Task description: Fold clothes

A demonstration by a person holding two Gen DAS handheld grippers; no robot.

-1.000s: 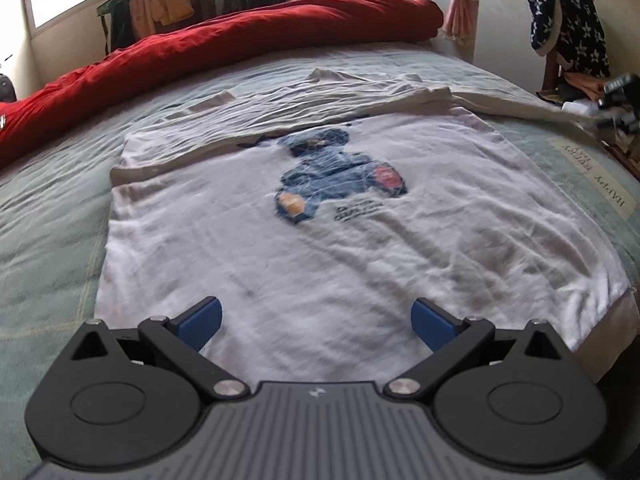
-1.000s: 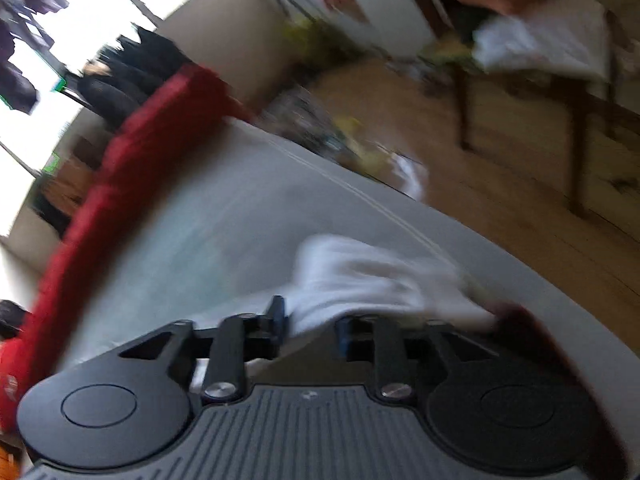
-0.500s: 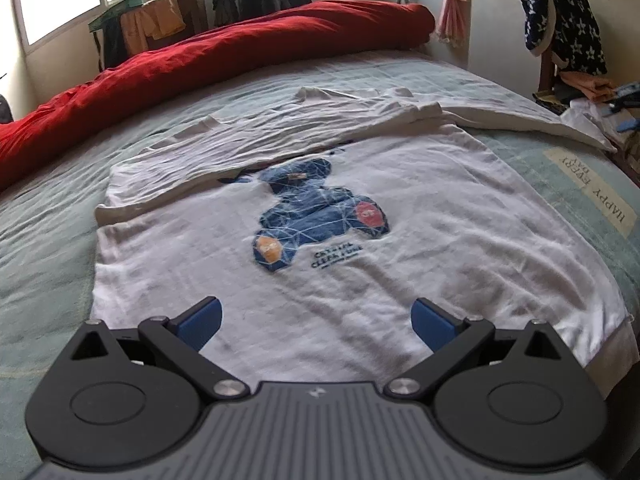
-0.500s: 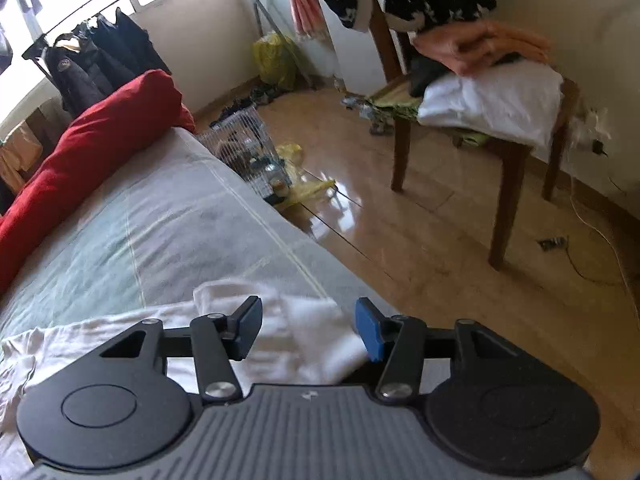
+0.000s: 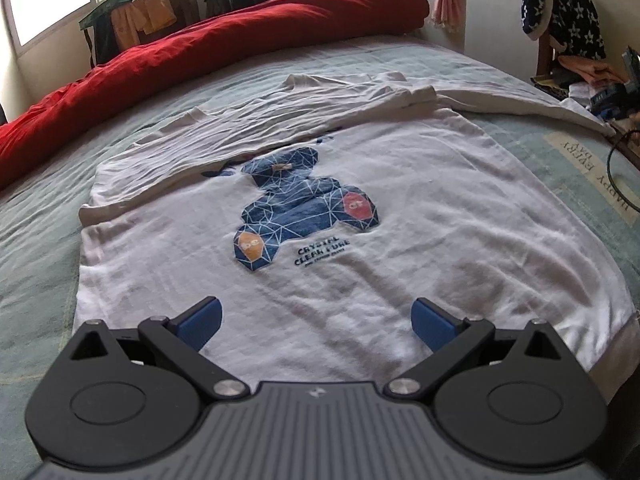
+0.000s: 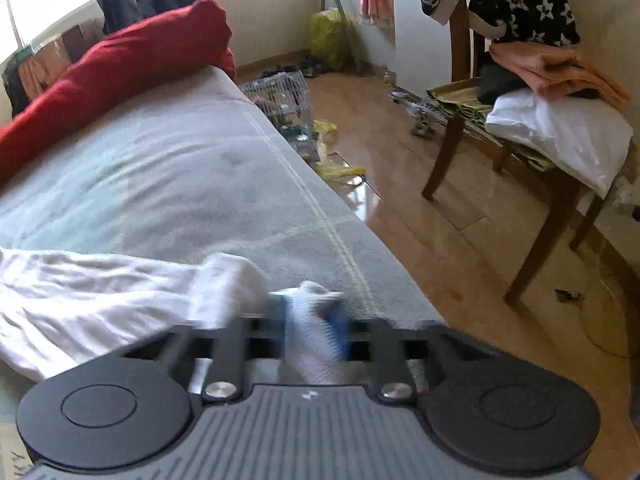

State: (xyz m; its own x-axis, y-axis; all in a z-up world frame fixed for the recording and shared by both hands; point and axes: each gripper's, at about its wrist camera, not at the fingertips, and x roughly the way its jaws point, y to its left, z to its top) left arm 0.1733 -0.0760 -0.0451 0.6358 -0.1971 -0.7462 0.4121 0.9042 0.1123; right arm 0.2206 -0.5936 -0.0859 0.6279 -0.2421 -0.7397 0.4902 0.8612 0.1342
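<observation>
Ahead of the left gripper (image 5: 316,322), whose jaws stand spread and empty, the white cotton T-shirt with a blue bear print (image 5: 420,216) lies flat on the grey-green bedsheet (image 5: 36,216) for folding. At the right gripper (image 6: 310,322), the jaws have just been closing and now pinch the shirt's sleeve end (image 6: 308,312) between them, probably to fold it inward.

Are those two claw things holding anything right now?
The right gripper pinches the white T-shirt's sleeve end. The left gripper holds nothing.
</observation>
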